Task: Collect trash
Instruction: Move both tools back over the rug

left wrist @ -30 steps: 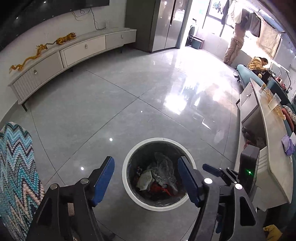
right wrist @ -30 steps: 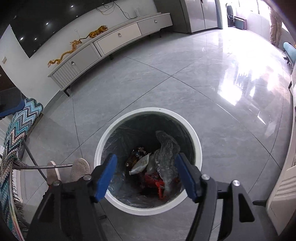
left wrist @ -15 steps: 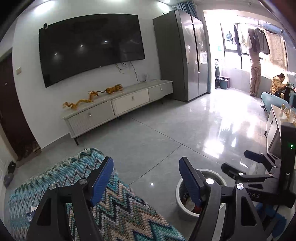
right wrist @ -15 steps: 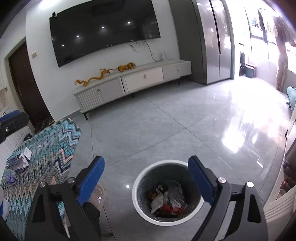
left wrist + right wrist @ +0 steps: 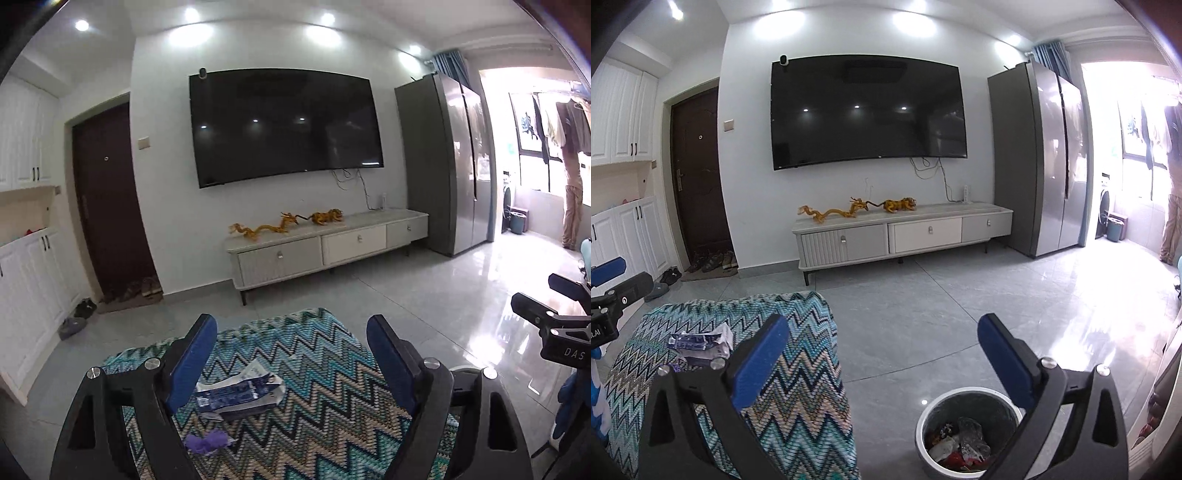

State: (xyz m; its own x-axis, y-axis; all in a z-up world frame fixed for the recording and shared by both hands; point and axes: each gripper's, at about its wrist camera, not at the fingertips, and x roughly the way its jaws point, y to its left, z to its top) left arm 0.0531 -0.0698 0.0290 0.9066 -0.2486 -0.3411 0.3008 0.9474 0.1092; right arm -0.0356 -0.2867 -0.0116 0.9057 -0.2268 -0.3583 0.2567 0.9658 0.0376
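My left gripper (image 5: 291, 354) is open and empty above a table draped in a blue zigzag cloth (image 5: 325, 398). A crumpled blue-and-white wrapper (image 5: 240, 393) lies on the cloth just right of the left finger, with a small purple scrap (image 5: 207, 441) nearer to me. My right gripper (image 5: 882, 354) is open and empty, over the floor between the cloth (image 5: 798, 387) and a round white-rimmed trash bin (image 5: 967, 432) holding several wrappers. The wrapper also shows in the right wrist view (image 5: 698, 341), to the left of that gripper.
A low TV cabinet (image 5: 325, 247) with gold dragon figures stands against the far wall under a large TV (image 5: 284, 125). A grey fridge (image 5: 447, 162) stands at the right. A dark door (image 5: 107, 199) with shoes is at the left. Glossy tiled floor (image 5: 960, 310) lies between.
Both grippers have risen and tilted up from looking down into the bin. The left has swung left over the cloth-covered table, and the wrapper has come into view. Both stayed open.
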